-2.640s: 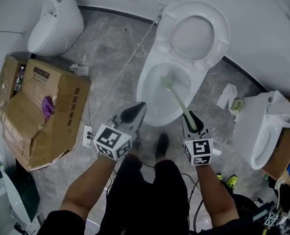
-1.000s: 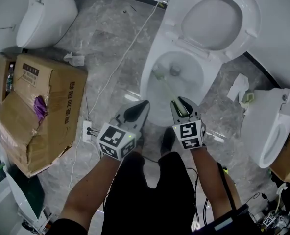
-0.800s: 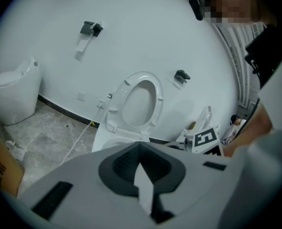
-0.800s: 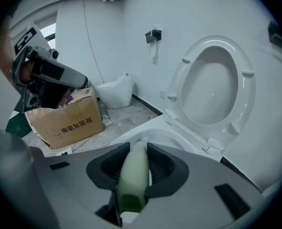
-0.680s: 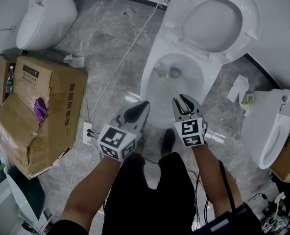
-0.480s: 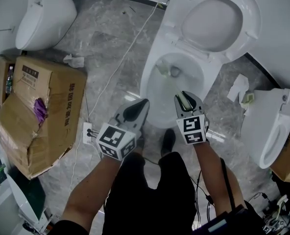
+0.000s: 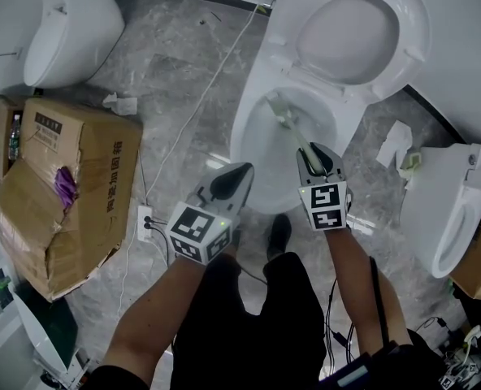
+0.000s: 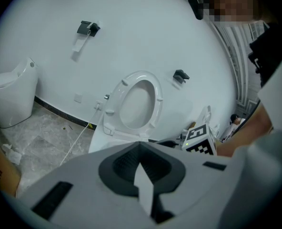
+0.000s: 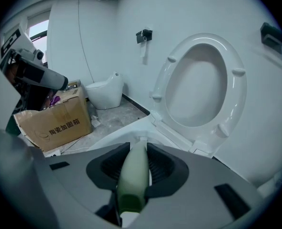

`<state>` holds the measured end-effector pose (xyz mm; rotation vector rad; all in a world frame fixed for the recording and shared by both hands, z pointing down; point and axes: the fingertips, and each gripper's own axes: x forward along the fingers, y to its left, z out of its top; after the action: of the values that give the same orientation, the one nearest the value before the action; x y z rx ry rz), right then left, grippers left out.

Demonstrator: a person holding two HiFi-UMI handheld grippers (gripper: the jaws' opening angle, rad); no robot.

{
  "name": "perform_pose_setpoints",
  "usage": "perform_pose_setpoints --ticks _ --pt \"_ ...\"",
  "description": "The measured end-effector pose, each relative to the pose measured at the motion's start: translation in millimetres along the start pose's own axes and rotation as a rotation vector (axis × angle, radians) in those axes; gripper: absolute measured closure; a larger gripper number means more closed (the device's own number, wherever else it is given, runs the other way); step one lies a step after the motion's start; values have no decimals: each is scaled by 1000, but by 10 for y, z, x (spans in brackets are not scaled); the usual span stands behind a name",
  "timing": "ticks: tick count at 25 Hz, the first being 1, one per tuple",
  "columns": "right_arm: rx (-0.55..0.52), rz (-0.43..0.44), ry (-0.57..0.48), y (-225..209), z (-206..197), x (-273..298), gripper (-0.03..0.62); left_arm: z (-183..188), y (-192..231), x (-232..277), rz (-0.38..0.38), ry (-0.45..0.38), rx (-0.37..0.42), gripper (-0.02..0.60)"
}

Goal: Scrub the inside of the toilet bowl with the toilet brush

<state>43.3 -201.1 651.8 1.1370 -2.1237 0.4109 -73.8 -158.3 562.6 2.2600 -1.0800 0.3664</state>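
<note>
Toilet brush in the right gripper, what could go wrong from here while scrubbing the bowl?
1. The right gripper holds the toilet brush only at the handle's end, so pressing hard may twist or slip it.
2. The brush head works near the toilet bowl's rim; a flick could splash water onto the floor, where a white cable and power strip lie.

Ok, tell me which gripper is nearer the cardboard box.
Left. The left gripper hangs between the cardboard box and the toilet bowl; the right gripper, holding the toilet brush, is farther off, at the bowl's near rim.
</note>
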Motion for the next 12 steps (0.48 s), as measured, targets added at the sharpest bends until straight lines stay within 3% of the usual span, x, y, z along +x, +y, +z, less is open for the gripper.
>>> perform_pose_setpoints --ticks 12 --pt "52 -72 5 -295 -125 -98 477 14 -186 87 -29 -8 22 572"
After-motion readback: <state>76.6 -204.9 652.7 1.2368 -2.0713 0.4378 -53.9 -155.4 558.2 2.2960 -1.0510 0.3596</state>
